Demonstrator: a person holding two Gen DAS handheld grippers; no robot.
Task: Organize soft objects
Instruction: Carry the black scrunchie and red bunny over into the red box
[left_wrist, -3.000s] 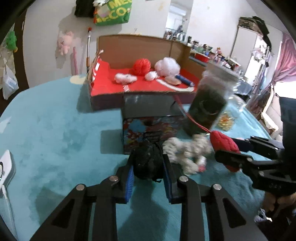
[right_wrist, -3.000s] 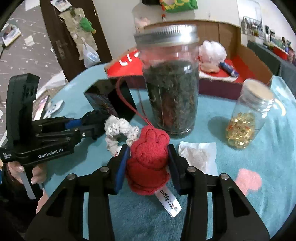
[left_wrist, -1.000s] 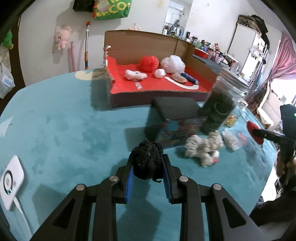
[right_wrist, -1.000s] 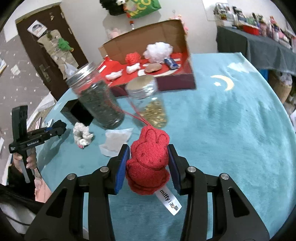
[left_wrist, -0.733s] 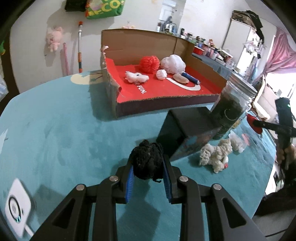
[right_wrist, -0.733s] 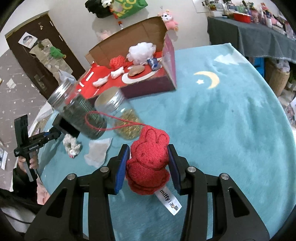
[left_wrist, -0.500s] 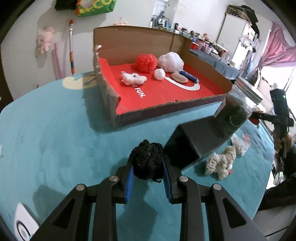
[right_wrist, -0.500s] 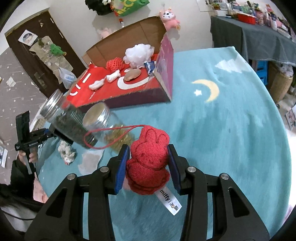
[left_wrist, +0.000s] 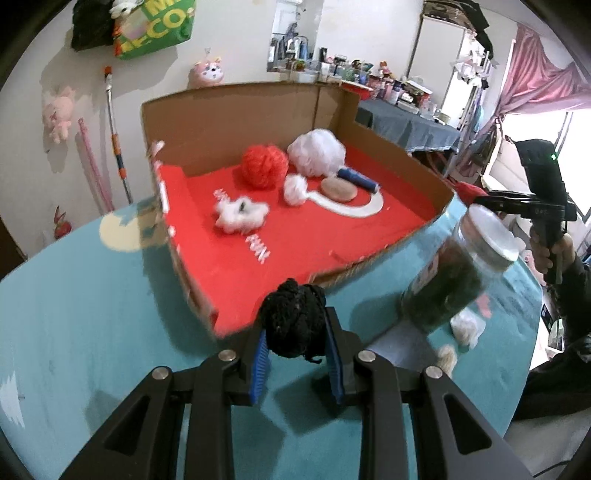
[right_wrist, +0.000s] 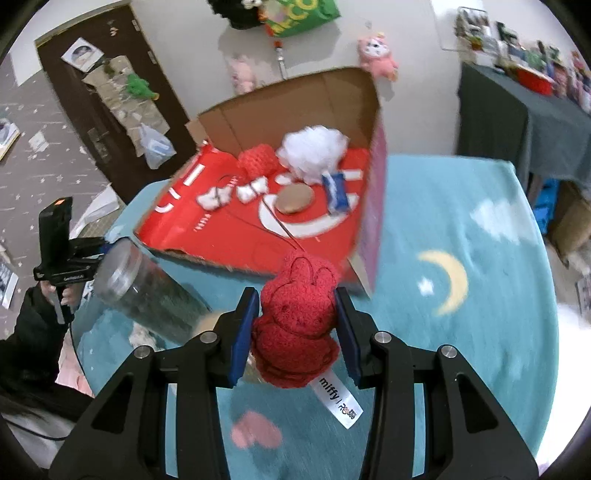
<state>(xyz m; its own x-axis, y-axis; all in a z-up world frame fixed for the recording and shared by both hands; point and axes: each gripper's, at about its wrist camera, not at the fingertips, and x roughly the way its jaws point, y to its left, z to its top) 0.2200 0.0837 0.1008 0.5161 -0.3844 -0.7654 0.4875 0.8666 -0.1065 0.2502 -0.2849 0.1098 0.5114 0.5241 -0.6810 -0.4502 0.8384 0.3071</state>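
Between the left gripper's (left_wrist: 297, 352) pads sits a black pom (left_wrist: 293, 319), clamped; just ahead lies the box (left_wrist: 258, 254) with a red ball (left_wrist: 264, 166) inside. Likewise the right gripper (right_wrist: 295, 338) squeezes a red bunny (right_wrist: 297, 325), the box (right_wrist: 266, 229) just beyond it.

Your dark-filled glass jar with a metal lid (left_wrist: 454, 280) is smeared by motion; the pale lumps (left_wrist: 466, 328) beside it are unreadable. Your red knitted bunny (right_wrist: 297, 328) hides the blanket beneath.
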